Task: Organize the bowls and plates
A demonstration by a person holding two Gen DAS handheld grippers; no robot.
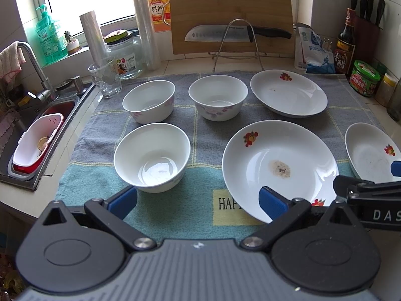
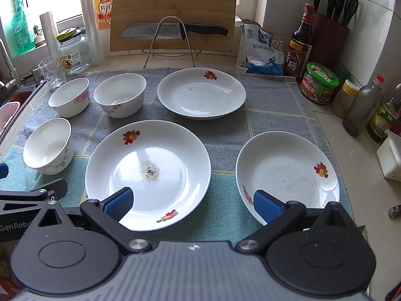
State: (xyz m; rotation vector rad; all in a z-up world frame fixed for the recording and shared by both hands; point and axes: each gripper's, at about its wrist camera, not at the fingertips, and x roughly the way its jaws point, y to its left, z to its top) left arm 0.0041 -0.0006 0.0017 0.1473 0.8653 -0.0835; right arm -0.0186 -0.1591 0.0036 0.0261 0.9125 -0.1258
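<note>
Three white bowls and three white plates with fruit prints lie apart on a checked towel (image 1: 205, 135). The near bowl (image 1: 152, 156) sits front left, with two flowered bowls (image 1: 148, 101) (image 1: 218, 96) behind it. A stained plate (image 1: 279, 168) lies in the middle, one plate (image 1: 288, 92) behind it, and another (image 2: 287, 173) at the right. My left gripper (image 1: 198, 202) hangs open above the towel's front edge, between the near bowl and the stained plate. My right gripper (image 2: 193, 204) is open too, between the stained plate (image 2: 147, 173) and the right plate. Neither holds anything.
A sink (image 1: 30, 135) with a red and white basket lies at the left. A glass (image 1: 105, 80), a jar, rolls and a cutting board with a knife (image 1: 230, 33) stand behind. Bottles and jars (image 2: 318, 82) and a knife block line the right edge.
</note>
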